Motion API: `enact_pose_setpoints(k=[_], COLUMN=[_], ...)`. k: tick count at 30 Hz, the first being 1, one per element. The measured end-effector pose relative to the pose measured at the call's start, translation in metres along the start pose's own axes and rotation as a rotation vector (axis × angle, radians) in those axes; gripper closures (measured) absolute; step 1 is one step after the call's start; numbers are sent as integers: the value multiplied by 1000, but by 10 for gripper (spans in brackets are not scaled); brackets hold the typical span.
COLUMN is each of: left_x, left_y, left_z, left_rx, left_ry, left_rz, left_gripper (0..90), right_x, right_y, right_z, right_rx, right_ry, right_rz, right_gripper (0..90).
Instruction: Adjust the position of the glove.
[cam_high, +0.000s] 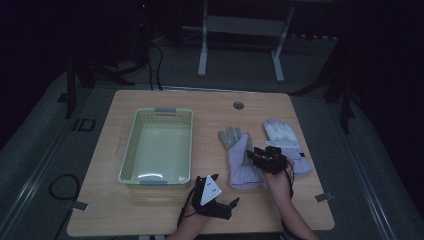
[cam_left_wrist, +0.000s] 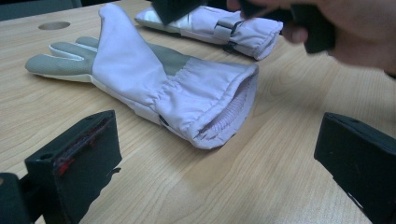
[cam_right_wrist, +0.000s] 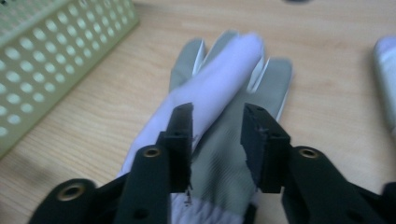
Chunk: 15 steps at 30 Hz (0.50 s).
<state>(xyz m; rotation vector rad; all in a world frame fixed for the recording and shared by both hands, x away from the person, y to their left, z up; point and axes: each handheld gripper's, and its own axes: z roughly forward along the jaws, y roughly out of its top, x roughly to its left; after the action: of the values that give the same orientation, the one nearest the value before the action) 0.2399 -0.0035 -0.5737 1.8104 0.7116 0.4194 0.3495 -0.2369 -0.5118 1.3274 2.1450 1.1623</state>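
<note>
A lavender glove with a grey palm (cam_high: 240, 159) lies flat right of the table's middle, fingers pointing away; one side is folded over the palm (cam_right_wrist: 224, 74). Its open cuff (cam_left_wrist: 219, 109) faces my left gripper (cam_left_wrist: 215, 140). That gripper (cam_high: 226, 189) rests near the front edge, jaws wide open and holding nothing. A second glove of the same kind (cam_high: 286, 142) lies just to the right (cam_left_wrist: 219, 28). My right gripper (cam_high: 252, 155) hovers low over the first glove's palm. Its jaws (cam_right_wrist: 218, 116) are open with a narrow gap, the fold running up from between them.
A pale green perforated basket (cam_high: 162, 114) sits on the left half of the wooden table (cam_high: 150, 210), with nothing inside; its wall (cam_right_wrist: 46, 56) is close to the glove's left. A round cable hole (cam_high: 238, 105) is at the far edge.
</note>
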Motion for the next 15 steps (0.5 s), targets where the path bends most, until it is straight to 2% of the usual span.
enact_pose_setpoints(k=[2, 4, 6, 7, 8, 11, 12, 13, 14, 15], left_x=[0, 0, 0, 0, 1, 1, 2, 2, 2, 1], left_y=[0, 0, 0, 0, 0, 0, 0, 0, 0, 0], left_z=[0, 0, 0, 0, 0, 0, 0, 0, 0, 0], left_rx=[-1, -2, -2, -2, -1, 0, 0, 0, 0, 0], left_ry=[0, 0, 1, 1, 1, 0, -1, 0, 0, 0], left_rz=[-2, -6, -5, -5, -7, -9, -14, -14, -14, -12], left_gripper=[6, 6, 6, 6, 6, 6, 6, 6, 6, 6], right_x=[-3, -18, -22, -30, -44, -49, -60, -85, -85, -99], right_y=[2, 10, 11, 13, 17, 18, 20, 26, 26, 29], right_z=[-2, -9, -11, -15, -22, -25, -30, -45, -45, -53], right_rx=[2, -13, -16, -28, -36, -39, -43, -47, -47, -45], right_ry=[1, 6, 5, 1, -12, -17, -16, -11, -11, -16], right_rz=[-9, -51, -61, -74, -98, -104, -105, -123, -123, -132], right_gripper=[611, 596, 587, 582, 572, 569, 570, 573, 573, 573])
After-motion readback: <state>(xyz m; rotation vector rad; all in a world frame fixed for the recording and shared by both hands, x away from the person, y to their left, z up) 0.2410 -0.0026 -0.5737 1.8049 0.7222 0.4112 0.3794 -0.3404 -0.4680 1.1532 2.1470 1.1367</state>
